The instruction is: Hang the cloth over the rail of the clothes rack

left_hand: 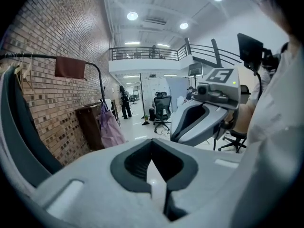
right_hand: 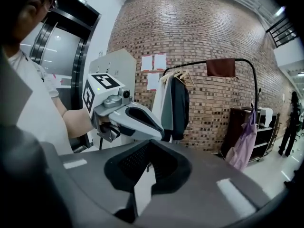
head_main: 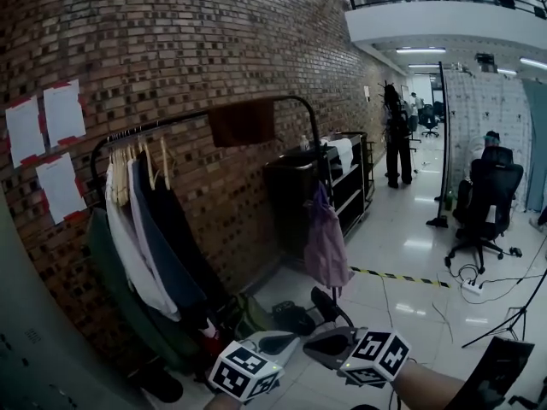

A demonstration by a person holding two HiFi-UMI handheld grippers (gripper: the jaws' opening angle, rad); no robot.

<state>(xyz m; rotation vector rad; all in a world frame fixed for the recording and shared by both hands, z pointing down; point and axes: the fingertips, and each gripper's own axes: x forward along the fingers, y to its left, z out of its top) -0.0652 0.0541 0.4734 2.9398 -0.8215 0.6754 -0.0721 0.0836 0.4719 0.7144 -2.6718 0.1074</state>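
Cloth: a brown rectangular cloth (head_main: 244, 122) is draped over the top rail of the clothes rack, apart from both tools.
Cloth position on rail: near the right end, just before the tube bends down; the hangers with white and dark blue garments (head_main: 141, 220) crowd the left end.
Cloth axis: the visible panel is wider than it is tall, so its long axis runs along the rail; its free lower edge points straight down.
Rack: a black metal tube rail (head_main: 171, 124) stands against the red-brown brick wall (head_main: 197, 32) and rises to the right in the head view.
Left gripper (head_main: 278, 344): low in the head view, well below the cloth; its own view shows the jaws closed together with nothing between them.
Right gripper (head_main: 329, 344): just beside the left one, tips angled toward each other; its jaws are also closed and empty.
Nearby: a lilac garment (head_main: 325, 246) hangs from the rack's right post, beside a dark cabinet (head_main: 295, 195).
Wall: white paper sheets (head_main: 64, 109) are taped left of the rack.
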